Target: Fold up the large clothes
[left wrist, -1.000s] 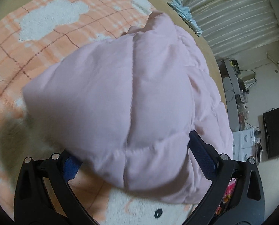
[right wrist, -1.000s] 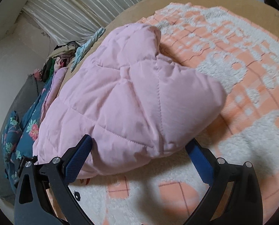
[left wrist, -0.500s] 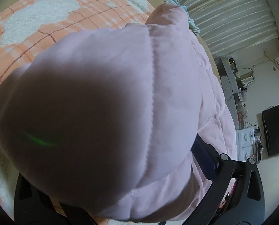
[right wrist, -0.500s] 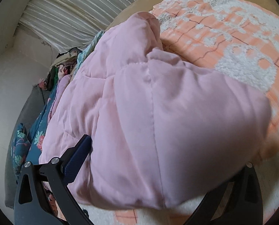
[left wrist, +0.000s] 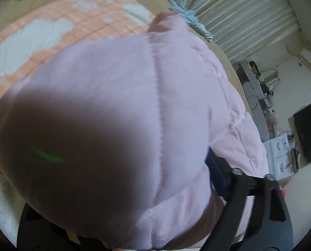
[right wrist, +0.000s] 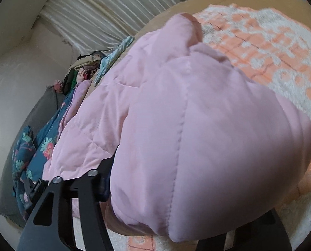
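Pink quilted jacket (left wrist: 117, 125) (right wrist: 197, 136) bulges over both claws, hiding most of the orange checked blanket (left wrist: 50, 33) beneath. Left gripper (left wrist: 122, 226) and right gripper (right wrist: 176, 219) each stand wide, padding between their fingers; actual grip can't be judged.

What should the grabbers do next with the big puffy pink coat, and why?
Probably carry the lifted fold of the pink coat forward and lay it flat over the part on the orange blanket. In both wrist views the puffy fabric bulges over the jaws, hiding most of them, and fills the picture, so the fold seems raised and not yet set down.
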Motion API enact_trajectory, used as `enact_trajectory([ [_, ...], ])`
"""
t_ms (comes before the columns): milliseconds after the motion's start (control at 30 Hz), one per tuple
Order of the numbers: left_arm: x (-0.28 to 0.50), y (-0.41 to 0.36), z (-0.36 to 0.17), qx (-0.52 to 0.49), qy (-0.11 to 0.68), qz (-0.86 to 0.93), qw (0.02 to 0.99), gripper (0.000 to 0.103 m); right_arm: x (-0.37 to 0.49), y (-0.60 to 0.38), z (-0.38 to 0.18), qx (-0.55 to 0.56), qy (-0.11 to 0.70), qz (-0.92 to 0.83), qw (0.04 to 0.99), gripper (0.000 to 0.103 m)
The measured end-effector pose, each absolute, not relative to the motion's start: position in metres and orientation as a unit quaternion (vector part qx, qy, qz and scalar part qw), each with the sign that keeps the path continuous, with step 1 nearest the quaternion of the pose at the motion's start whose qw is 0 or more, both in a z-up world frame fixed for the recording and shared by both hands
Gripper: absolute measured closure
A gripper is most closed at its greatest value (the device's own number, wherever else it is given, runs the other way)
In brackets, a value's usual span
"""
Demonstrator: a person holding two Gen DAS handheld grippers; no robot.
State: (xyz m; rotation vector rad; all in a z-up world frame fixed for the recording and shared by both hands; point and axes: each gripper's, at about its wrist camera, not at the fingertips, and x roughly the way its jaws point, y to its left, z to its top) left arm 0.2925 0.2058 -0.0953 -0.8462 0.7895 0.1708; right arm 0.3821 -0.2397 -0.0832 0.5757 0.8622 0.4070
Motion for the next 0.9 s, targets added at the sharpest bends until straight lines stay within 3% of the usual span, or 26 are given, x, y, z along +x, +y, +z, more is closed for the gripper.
enact_trajectory([
  [100,0.292,0.196,-0.078,-0.357,0.366,0.086,0.855,0.056,0.378,-0.229,-0.07,0.233,0.395,0.197,0.867,0.06],
  [267,0.284,0.178,-0.042,-0.281,0.353,0.096,0.887,0.07,0.366,-0.213,-0.037,0.145,0.369,0.198,0.896,0.069],
  [533,0.256,0.157,0.01,-0.215,0.335,0.087,0.913,0.073,0.321,-0.193,0.02,0.045,0.319,0.218,0.921,0.073],
  [900,0.201,0.142,0.04,-0.195,0.328,0.07,0.922,0.073,0.251,-0.216,0.035,0.032,0.319,0.23,0.919,0.073],
])
